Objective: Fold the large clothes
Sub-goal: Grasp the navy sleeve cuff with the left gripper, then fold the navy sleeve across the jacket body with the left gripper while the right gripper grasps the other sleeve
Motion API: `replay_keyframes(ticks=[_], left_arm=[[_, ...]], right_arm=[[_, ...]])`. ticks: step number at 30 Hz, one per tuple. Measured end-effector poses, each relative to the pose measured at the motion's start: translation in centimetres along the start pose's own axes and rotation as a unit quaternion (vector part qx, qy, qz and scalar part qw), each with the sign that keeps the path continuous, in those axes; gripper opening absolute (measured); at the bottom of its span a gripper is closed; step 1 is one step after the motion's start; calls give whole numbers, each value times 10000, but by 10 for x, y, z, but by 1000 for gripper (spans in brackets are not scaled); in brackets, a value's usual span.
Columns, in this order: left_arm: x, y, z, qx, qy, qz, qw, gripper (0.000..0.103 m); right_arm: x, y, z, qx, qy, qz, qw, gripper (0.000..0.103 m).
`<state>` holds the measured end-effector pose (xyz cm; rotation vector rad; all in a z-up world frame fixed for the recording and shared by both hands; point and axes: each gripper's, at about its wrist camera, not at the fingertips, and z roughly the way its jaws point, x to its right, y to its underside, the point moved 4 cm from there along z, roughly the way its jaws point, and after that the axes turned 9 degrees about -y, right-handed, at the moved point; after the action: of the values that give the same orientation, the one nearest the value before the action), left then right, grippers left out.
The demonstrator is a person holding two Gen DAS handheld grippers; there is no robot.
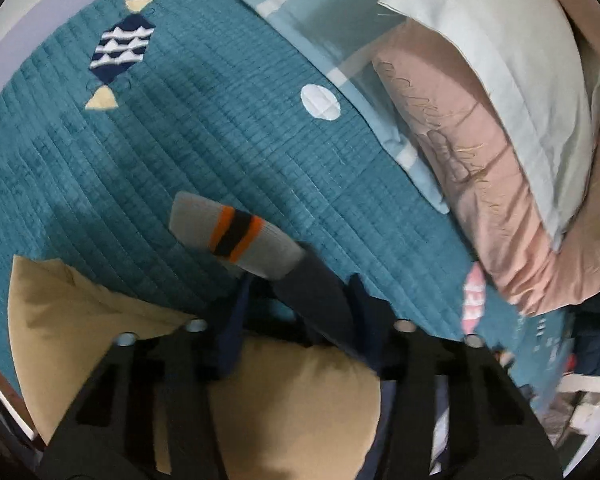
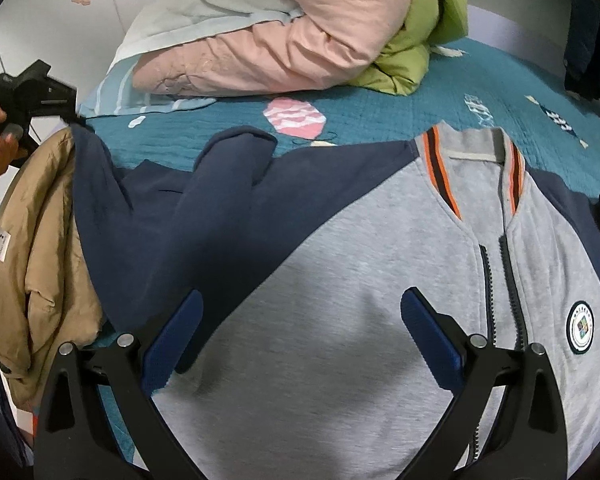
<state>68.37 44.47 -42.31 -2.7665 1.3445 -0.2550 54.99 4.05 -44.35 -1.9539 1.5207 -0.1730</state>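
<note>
The left hand-held gripper (image 1: 296, 304) is clenched on the navy sleeve (image 1: 316, 296) of the jacket, with the grey striped cuff (image 1: 236, 236) sticking out past the fingers and hanging over the teal bedspread (image 1: 180, 128); from the right wrist view you can see that same gripper up at the far left edge, with the sleeve fabric rising toward it off the bed. The right hand-held gripper (image 2: 300, 328) is released, blue pads (image 2: 178, 330) spread wide, hovering right over the grey front of the jacket (image 2: 340, 280) without gripping anything; can't tell if the tips touch the fabric.

The jacket lies flat on the bed, zipper side up, collar (image 2: 476, 148) pointing away from the right gripper toward the pillows, so its long axis runs straight ahead of that gripper; the zipper (image 2: 508, 280) sits just to its right. The held sleeve is out on the left side, so the left hand is the one nearer to it; I'd guess the sleeve needs to travel right, across the chest, toward the zipper line.

A tan coat (image 2: 36, 248) is bunched at the left bed edge just beside the sleeve; pink quilt (image 2: 300, 40) and pillow (image 2: 204, 16) are piled well beyond the collar.
</note>
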Motion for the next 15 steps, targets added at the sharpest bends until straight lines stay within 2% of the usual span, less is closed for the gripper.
replay_keyframes(ticks=[1,2,3,6,9,11,13,14,15], left_arm=[[2,0,0,68,-83,83,9999,35],[4,1,-2,167,-141,137,9997,22],[5,2,-5,260,-153,163,9994,17],[25,7,-36,991,-292,609,9928,12],[47,21,-74,1520,11,989,9834,11],[63,37,-102,1873,144,1289,9737,11],[78,52,-124,2075,411,1458,9664,11],[86,66,-141,2227,610,1614,9595,11],[93,75,-151,2352,714,1687,9545,11]], right_arm=[[3,1,0,-20,-1,52,10000,96],[5,3,0,-37,-13,96,9999,96],[7,4,-1,-45,-28,134,9999,96],[15,8,-5,-34,-60,203,9998,96],[24,12,-6,-57,-130,374,9992,96],[29,13,-5,-36,-340,583,9977,96],[32,13,-5,-5,-423,687,9967,94],[30,13,-5,17,-493,688,9964,86],[29,12,-5,14,-546,677,9962,72]])
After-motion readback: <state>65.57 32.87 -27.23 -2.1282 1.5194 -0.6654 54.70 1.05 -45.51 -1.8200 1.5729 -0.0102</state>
